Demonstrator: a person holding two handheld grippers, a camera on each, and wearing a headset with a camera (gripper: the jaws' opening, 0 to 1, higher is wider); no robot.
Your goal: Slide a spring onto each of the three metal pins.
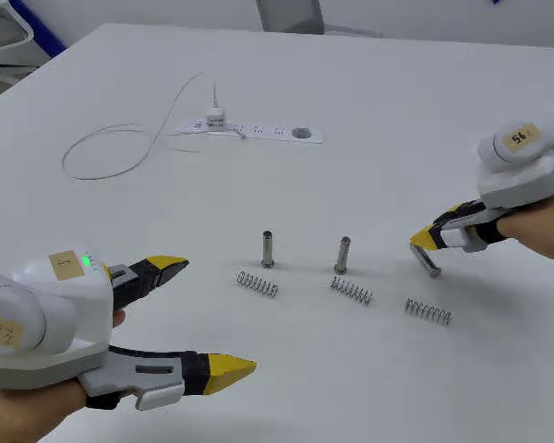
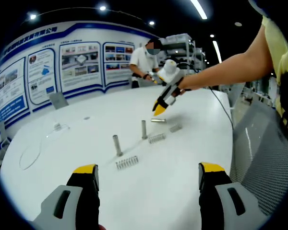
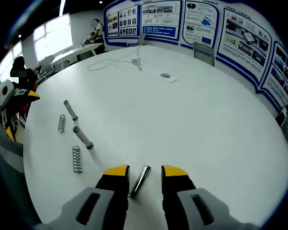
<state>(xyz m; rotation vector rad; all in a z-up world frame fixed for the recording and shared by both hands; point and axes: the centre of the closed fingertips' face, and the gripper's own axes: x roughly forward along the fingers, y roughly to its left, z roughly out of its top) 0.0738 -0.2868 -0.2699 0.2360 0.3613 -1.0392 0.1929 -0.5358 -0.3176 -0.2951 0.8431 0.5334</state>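
1. The desk (image 1: 369, 120) is white, hard and smooth. I judge anything round will skid or roll on it if nudged.
2. The left gripper (image 1: 212, 316) hovers at the near left, well apart from the parts. Its fingers are spread wide and hold nothing.
3. The right gripper (image 3: 146, 171) is down at the desk, its fingers drawn narrow either side of the fallen pin (image 3: 138, 181). There seems to be a gap beside the pin, so I read it as not yet clamped.
4. The left pin (image 1: 267, 249) and middle pin (image 1: 343, 255) stand upright mid-desk. They look like polished steel, so probably stiff, dense and slick. I'd pinch the fallen one squarely across its shank, near one end.
5. The left spring (image 1: 257, 283), middle spring (image 1: 351, 291) and right spring (image 1: 427, 312) each lie just in front of a pin. They are likely light and squashy, so I'd hold them gently across the coils and leave the bore open.
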